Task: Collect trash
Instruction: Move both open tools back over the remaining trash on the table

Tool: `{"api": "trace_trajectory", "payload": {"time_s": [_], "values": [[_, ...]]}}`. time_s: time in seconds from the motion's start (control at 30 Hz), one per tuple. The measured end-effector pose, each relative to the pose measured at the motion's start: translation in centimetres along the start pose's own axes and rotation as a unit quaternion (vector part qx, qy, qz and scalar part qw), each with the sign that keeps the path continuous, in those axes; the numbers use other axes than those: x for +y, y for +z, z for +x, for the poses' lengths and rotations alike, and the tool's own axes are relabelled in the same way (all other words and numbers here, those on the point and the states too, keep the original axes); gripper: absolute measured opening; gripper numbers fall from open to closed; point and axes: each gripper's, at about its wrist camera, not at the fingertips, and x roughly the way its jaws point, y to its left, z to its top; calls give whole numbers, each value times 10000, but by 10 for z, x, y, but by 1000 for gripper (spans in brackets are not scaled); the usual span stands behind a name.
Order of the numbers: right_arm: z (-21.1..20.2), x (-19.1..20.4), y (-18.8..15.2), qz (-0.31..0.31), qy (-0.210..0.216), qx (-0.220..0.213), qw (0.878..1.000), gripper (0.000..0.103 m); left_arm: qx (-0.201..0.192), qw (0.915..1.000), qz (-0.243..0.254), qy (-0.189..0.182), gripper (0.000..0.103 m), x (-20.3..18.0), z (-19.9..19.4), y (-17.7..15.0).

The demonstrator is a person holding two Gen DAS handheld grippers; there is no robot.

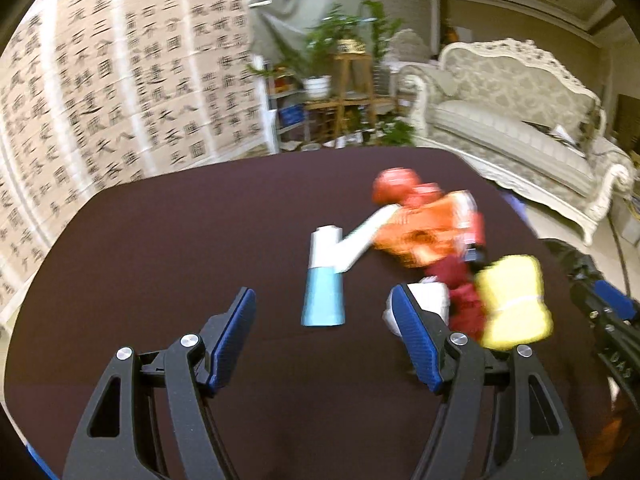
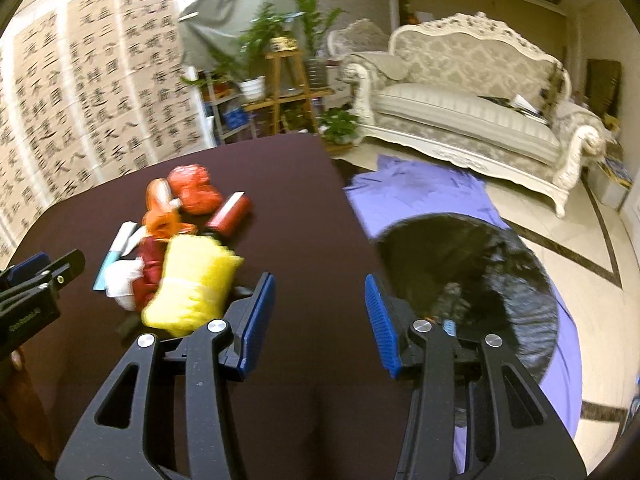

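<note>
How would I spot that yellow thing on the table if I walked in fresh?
Find the dark brown table in front of the cream sofa. A heap of trash lies on it, mostly red and orange wrappers. The yellow packet is at the near edge of that heap, puffy and the only bright yellow piece there.

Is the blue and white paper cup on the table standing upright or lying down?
Lying down. The blue and white cup rests on its side on the dark table, its length along the cloth.

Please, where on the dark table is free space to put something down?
Free: the table strip between the trash pile and the edge beside the black bin bag, and left of the blue-white tube. Crowded: around the yellow packet.
</note>
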Motion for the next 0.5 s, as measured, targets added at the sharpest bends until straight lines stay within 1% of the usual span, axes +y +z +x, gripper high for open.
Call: {"api": "trace_trajectory", "payload": {"time_s": [0.07,0.17,0.3,0.5], "values": [[1,12,3,-97,100,5,9999,46,49,9999,-85,129,69,13,4,-2],[4,30,5,-246,243,35,9994,46,135,9994,-226,227,69,30,9,-5],[8,47,7,-387,302,37,9988,46,186,9991,-297,256,69,39,12,-9],[1,51,12,-361,297,-38,9989,46,220,9990,-330,210,69,44,16,-9]]}}
